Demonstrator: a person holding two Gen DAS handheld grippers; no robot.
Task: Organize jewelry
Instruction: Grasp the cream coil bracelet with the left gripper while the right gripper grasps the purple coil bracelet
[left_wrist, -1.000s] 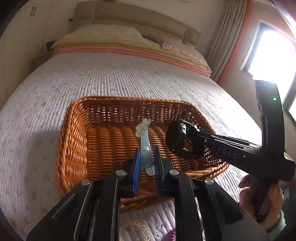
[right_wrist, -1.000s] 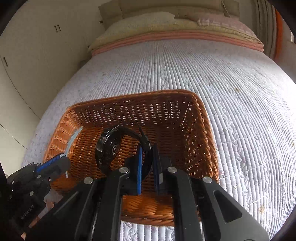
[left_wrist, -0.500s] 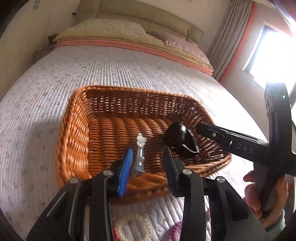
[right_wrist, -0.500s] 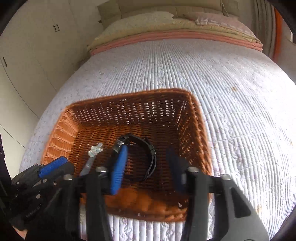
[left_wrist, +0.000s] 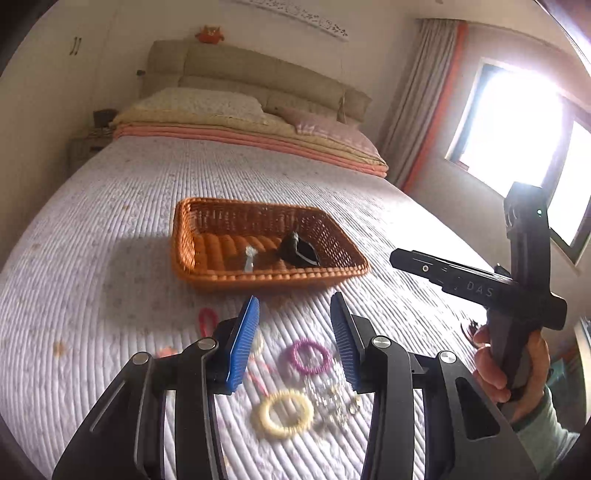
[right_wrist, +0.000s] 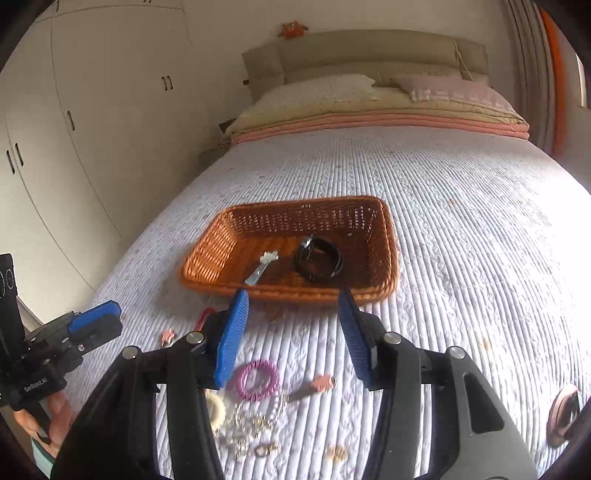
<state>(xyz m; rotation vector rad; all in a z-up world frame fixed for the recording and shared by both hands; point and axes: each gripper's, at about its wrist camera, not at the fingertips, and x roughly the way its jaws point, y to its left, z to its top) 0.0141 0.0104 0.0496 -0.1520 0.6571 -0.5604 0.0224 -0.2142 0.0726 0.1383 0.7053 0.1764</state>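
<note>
Left gripper was spread and opening a touch wider, nothing between the pads, hanging over the loose pile on the bed. I had it there because the next pick was right under it: red band off to the left, cream ring and purple ring beneath, tangled chain next to them. Further back sat the basket, holding the clip on its left and the black watch on its right, both lying flat on the weave, so those two looked sorted. Right gripper was spread too, empty, aimed over the same pile, with a pink star clip just under it. Guessing each side grabs whatever's nearest, since everything left was bunched together just short of the basket.
</note>
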